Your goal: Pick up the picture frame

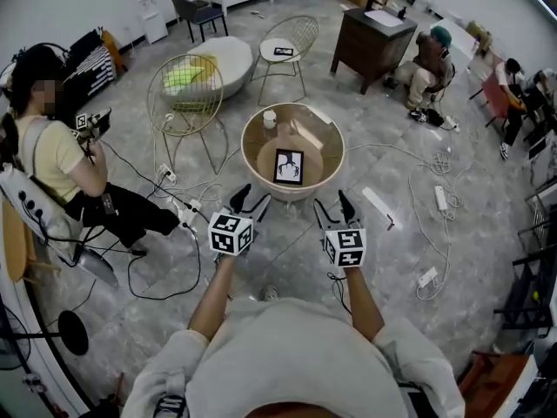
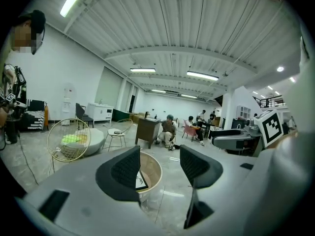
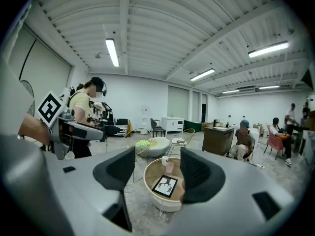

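Head view: the picture frame (image 1: 289, 165), with its dark print face up, lies inside the round rimmed table (image 1: 335, 138), untouched. Your left gripper (image 1: 251, 200) and right gripper (image 1: 333, 207) hover just short of the rim, each with jaws wide apart and nothing between them. Nothing is grasped yet, so the reach, grip and lift are all left to do.

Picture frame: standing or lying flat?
The picture frame lies flat, face up, on the round table: the head view shows its whole print from above.
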Tool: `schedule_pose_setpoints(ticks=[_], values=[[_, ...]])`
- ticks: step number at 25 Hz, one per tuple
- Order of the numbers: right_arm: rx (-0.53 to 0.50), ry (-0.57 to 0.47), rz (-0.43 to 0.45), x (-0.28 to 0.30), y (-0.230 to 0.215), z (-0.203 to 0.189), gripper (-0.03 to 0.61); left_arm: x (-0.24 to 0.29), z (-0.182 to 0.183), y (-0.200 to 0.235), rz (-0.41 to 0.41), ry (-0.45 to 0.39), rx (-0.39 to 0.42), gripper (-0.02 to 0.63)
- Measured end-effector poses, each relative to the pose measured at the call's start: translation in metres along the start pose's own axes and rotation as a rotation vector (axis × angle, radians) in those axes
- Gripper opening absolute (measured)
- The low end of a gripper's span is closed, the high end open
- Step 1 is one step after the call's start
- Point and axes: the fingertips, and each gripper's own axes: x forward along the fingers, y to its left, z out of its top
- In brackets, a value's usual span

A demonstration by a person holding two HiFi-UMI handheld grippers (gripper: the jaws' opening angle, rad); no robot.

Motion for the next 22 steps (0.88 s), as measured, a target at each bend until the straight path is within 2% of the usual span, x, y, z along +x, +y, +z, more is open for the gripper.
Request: schedule_pose_setpoints(ticks=[10,22], values=[[0.011,0.009,-0.040,0.031,-0.003,0.001,0.273,0.023,0.007,0.029,-0.036,0.013,0.016,0.250],[0.021,0.014,-0.057,0.033,-0.002,-0.006,0.271,0.026,0.003,0.030,-0.050,0.022,0.023,0.250]])
